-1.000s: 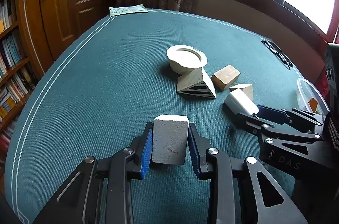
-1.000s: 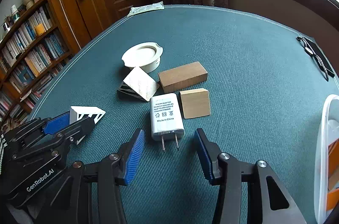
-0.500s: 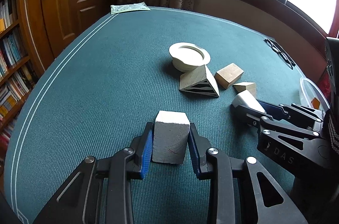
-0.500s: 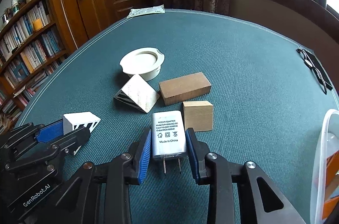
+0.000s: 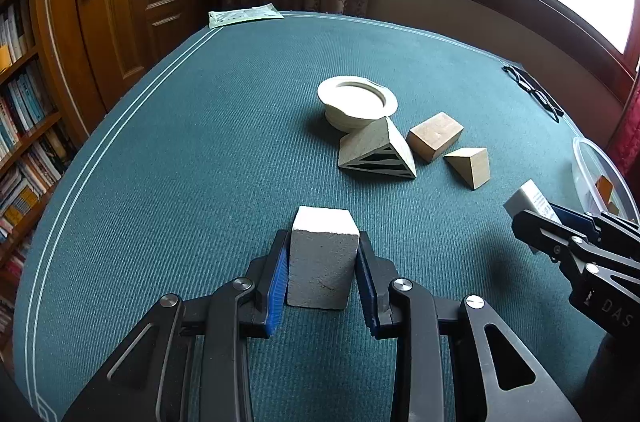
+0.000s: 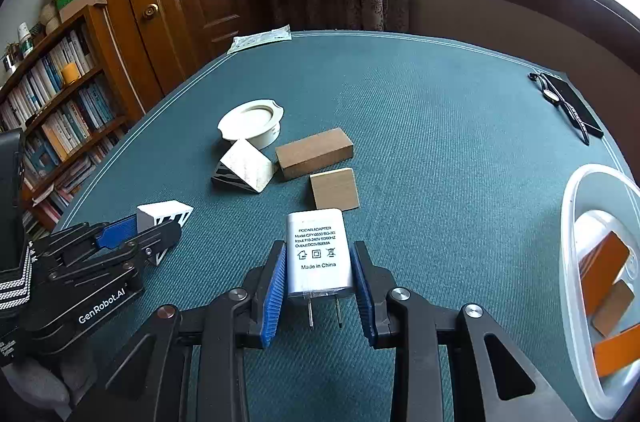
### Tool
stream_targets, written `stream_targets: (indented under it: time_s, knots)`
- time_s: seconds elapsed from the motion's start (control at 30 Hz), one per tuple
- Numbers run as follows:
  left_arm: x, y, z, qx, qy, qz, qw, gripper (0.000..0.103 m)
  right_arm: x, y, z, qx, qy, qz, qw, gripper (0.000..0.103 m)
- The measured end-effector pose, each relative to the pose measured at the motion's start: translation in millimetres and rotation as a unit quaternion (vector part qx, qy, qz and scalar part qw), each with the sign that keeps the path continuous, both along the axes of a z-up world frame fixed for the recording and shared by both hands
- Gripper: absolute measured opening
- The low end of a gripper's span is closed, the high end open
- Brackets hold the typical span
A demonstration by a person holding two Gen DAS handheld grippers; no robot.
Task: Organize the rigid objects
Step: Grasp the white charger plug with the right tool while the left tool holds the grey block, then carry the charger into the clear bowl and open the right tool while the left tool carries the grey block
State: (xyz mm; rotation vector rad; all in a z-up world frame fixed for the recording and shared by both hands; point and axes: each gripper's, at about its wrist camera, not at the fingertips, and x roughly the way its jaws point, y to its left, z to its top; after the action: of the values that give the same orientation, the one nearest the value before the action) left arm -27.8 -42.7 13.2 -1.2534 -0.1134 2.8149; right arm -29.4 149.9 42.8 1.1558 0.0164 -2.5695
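I see the white power adapter (image 6: 319, 254) pinched between my right gripper (image 6: 319, 288) pads above the green table (image 6: 440, 158), while my left gripper (image 5: 322, 276) clamps a grey block (image 5: 323, 258), the clear bin (image 6: 570, 262) off right.

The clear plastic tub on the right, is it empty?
No, the clear plastic tub already holds several orange and tan wooden blocks.

White adapter (image 6: 319, 254), black-striped wedge (image 5: 376, 152), tan blocks (image 6: 314, 152), teal table (image 5: 200, 142).
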Motion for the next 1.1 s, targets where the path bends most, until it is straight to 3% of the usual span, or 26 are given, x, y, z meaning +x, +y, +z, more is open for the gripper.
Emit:
stream_targets:
  time_s: [0.43, 1.1]
  knots:
    - [11, 18, 7, -0.037, 0.022, -0.006, 0.9991, 0.031, 18, 32, 13, -0.014, 0.015, -0.033, 0.999, 0.033]
    - [25, 71, 17, -0.059, 0.032, -0.05, 0.9965, 0.031, 36, 125, 24, -0.028, 0.041, -0.149, 0.988, 0.034]
